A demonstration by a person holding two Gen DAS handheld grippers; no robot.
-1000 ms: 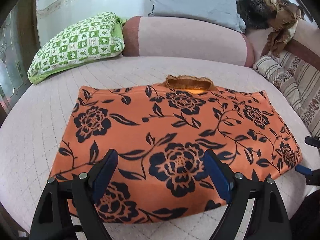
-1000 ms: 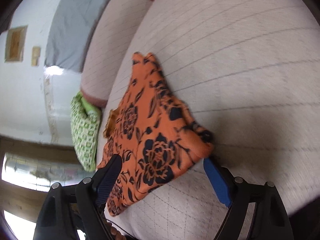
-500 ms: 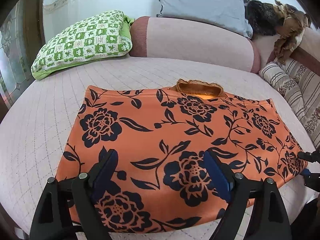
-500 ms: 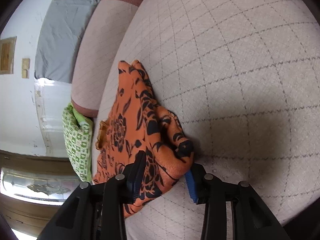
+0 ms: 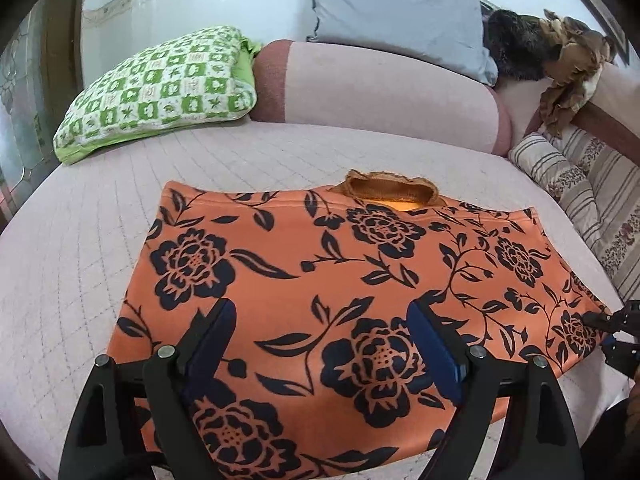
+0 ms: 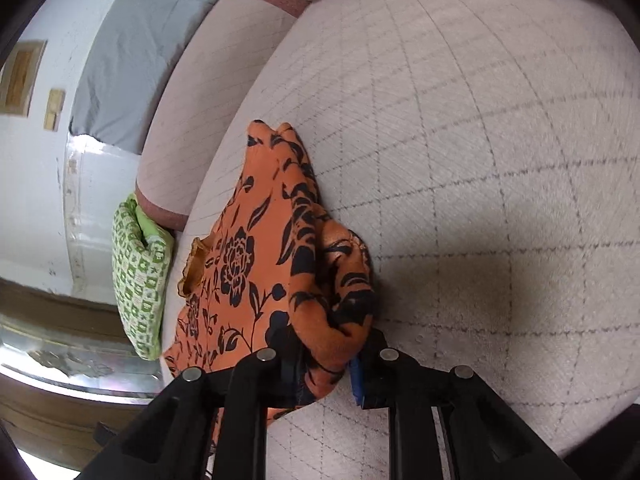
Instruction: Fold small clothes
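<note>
An orange garment with a black flower print lies flat on the pink quilted bed, its brown lace neckline at the far edge. My left gripper is open and hovers over the garment's near edge, touching nothing. My right gripper is shut on the garment's near right corner, which bunches up between its jaws. That gripper also shows at the right edge of the left wrist view.
A green checked pillow lies at the far left, a pink bolster and a grey pillow behind the garment. A striped cushion and brown cloth are at the right. The bed edge is near me.
My right gripper moved onto the garment's right corner and closed on it, bunching the cloth. My left gripper stayed open and drew back slightly over the near edge.
</note>
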